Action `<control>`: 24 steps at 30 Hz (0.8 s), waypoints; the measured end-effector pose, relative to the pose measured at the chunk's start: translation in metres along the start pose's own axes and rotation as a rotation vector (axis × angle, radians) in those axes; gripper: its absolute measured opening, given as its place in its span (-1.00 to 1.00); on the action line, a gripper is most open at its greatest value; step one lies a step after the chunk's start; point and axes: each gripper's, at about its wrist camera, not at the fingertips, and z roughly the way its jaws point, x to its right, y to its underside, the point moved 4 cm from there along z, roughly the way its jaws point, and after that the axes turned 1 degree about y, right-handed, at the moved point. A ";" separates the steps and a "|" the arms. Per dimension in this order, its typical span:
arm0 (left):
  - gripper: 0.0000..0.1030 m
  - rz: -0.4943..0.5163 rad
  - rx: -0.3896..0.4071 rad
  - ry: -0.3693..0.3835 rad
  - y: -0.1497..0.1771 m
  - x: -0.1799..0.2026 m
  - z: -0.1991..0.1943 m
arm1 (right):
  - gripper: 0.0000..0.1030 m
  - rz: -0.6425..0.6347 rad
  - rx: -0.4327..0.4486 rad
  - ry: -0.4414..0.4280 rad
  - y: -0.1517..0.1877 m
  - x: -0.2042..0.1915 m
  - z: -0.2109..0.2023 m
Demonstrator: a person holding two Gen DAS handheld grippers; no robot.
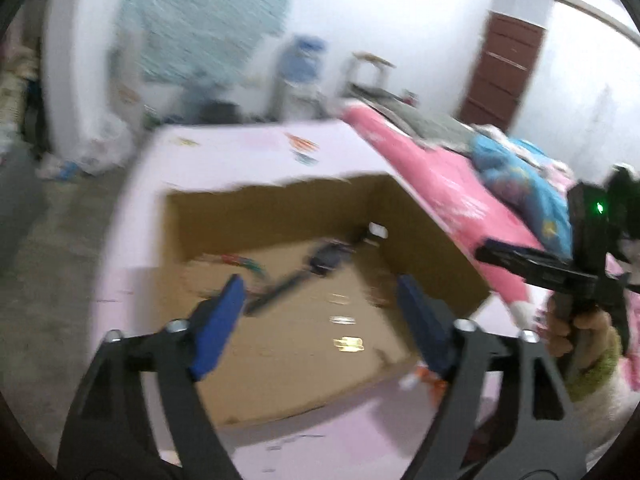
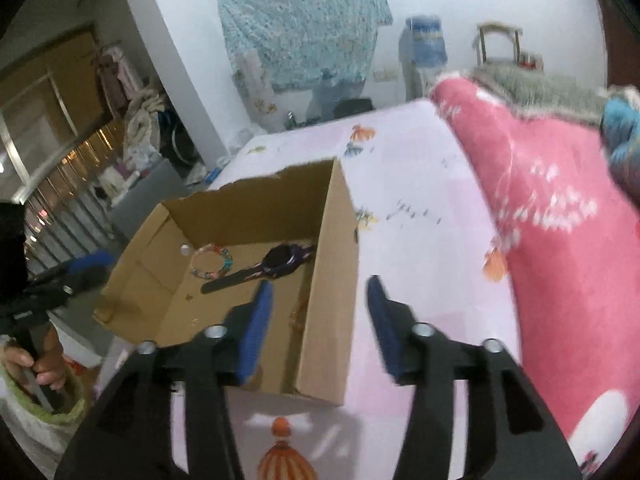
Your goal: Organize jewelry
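An open cardboard box (image 2: 332, 280) lies on a pale pink printed bedsheet (image 2: 420, 208). Inside it are a dark wristwatch (image 2: 280, 260), a coloured bead bracelet (image 2: 212, 262) and a thin golden piece (image 2: 298, 312) along the right wall. In the blurred left wrist view the watch (image 1: 320, 260) and a shiny gold item (image 1: 348, 344) lie on the box (image 1: 280, 216) floor. My left gripper (image 1: 320, 308) hangs open over the box, nothing between its blue pads. My right gripper (image 2: 320, 320) is open, straddling the box's right wall in view and holding nothing.
A pink quilt (image 2: 560, 220) and a blue blanket (image 1: 520, 184) are heaped on the bed to the right of the box. A hand (image 1: 576, 320) holds the other gripper's handle at the right edge. Clothes (image 2: 140, 128) are piled beyond the bed at left.
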 end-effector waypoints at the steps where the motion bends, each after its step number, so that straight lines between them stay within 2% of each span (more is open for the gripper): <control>1: 0.75 -0.012 0.011 -0.035 0.001 -0.010 -0.005 | 0.26 0.022 -0.029 -0.016 0.002 0.001 0.006; 3: 0.76 -0.080 0.007 -0.093 0.006 -0.036 -0.008 | 0.32 0.069 -0.103 -0.042 0.007 0.004 0.024; 5: 0.76 -0.192 -0.055 -0.106 0.016 -0.062 0.004 | 0.32 0.102 -0.179 -0.068 0.013 0.004 0.041; 7: 0.76 -0.323 -0.140 -0.034 0.032 -0.084 0.025 | 0.32 0.118 -0.246 -0.101 0.020 0.000 0.055; 9: 0.76 -0.432 -0.218 0.062 0.048 -0.095 0.046 | 0.38 0.091 -0.272 -0.069 0.024 -0.008 0.062; 11: 0.76 -0.494 -0.246 0.158 0.056 -0.094 0.058 | 0.38 0.063 -0.287 -0.028 0.024 -0.015 0.064; 12: 0.78 -0.513 -0.239 0.170 0.057 -0.093 0.061 | 0.38 0.062 -0.294 -0.019 0.024 -0.016 0.065; 17: 0.78 -0.480 -0.229 0.110 0.057 -0.074 0.060 | 0.38 0.084 -0.308 0.000 0.022 -0.020 0.062; 21: 0.78 -0.439 -0.212 0.104 0.056 -0.066 0.047 | 0.38 0.084 -0.294 0.014 0.020 -0.029 0.050; 24: 0.78 -0.448 -0.225 0.117 0.059 -0.064 0.039 | 0.38 0.095 -0.295 0.019 0.032 -0.030 0.039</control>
